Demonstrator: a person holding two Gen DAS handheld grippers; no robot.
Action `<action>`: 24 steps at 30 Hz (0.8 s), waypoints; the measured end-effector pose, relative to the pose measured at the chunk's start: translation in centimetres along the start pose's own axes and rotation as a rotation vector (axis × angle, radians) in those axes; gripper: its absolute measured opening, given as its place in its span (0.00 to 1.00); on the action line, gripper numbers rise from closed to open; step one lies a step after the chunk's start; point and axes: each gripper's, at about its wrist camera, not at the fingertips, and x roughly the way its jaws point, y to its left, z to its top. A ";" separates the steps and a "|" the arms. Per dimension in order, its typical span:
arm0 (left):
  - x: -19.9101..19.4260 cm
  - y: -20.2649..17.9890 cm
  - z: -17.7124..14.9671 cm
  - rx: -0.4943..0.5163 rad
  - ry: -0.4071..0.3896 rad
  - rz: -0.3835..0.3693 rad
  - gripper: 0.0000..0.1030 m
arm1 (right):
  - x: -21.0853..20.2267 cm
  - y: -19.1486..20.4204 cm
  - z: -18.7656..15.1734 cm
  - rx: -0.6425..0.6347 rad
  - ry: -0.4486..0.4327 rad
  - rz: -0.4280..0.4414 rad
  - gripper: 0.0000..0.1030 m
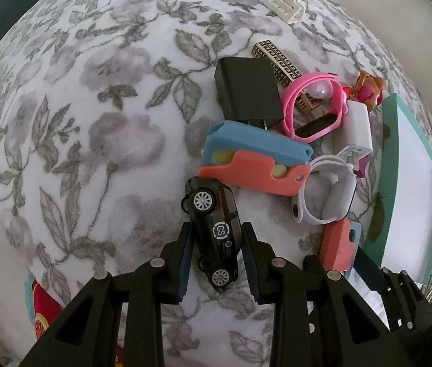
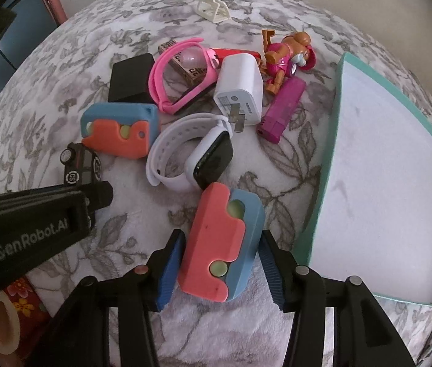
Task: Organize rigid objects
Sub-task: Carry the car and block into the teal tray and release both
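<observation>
The left gripper (image 1: 217, 263) straddles the black toy car (image 1: 216, 235), pads spread with gaps either side. The right gripper (image 2: 222, 270) likewise brackets a coral-and-blue block (image 2: 222, 244) without visibly pinching it. Both lie on the floral blanket (image 1: 78, 122). The teal tray (image 2: 384, 189) is cut off at the frame's edge; a red item (image 2: 234, 53) hides behind the white charger (image 2: 240, 88).

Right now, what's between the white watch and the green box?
Nothing but the flowery blanket. In the right wrist view, the stretch from the white watch to the green box is bare.
</observation>
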 end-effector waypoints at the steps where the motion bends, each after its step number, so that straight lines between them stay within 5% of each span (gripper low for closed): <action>1: -0.1 0.0 0.0 0.001 -0.002 -0.007 0.31 | -0.1 0.1 -0.1 0.000 0.000 0.000 0.49; 15: -5.8 -1.9 -0.7 0.102 -0.193 -0.083 0.30 | -4.2 -2.0 -0.6 0.081 -0.083 0.111 0.45; 24: -8.7 -5.5 1.4 0.192 -0.197 -0.086 0.30 | -7.6 -7.3 -0.4 0.260 -0.228 0.095 0.45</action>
